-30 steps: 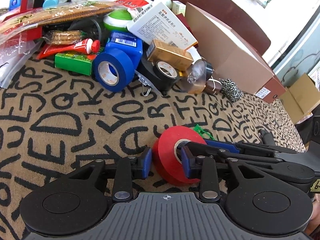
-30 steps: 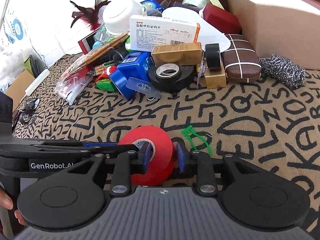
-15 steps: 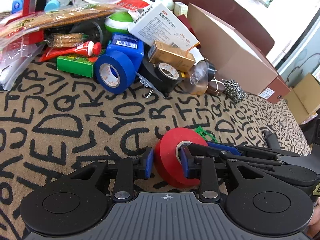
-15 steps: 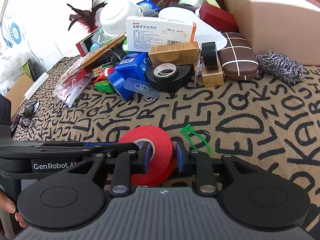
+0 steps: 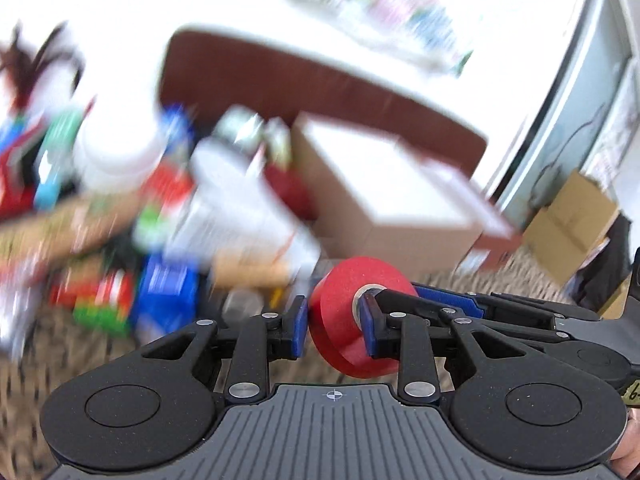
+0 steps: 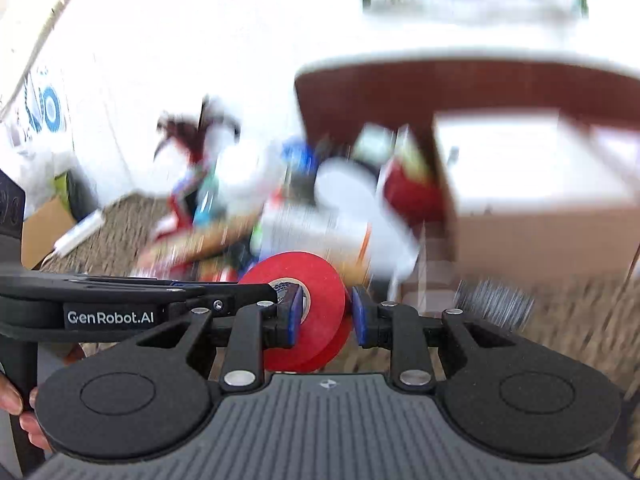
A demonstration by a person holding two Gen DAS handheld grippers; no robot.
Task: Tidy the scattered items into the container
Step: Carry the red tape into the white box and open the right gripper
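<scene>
Here both grippers clamped one red tape roll (image 5: 352, 320), raised off the patterned cloth (image 6: 560, 320): the left gripper (image 5: 334, 330) and the right gripper (image 6: 326, 316) each pinched its wall, one finger through the core. The open cardboard box (image 5: 400, 216) lay ahead, slightly right, nearer the right hand. "GenRobot.AI" showed on the left gripper's side

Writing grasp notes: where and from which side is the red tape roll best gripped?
Pinch the roll across its two flat faces, near the core, coming edge-on from the near side. It is upright, faces turned sideways: parallel, close together, likely steadier than the curved rim.
</scene>
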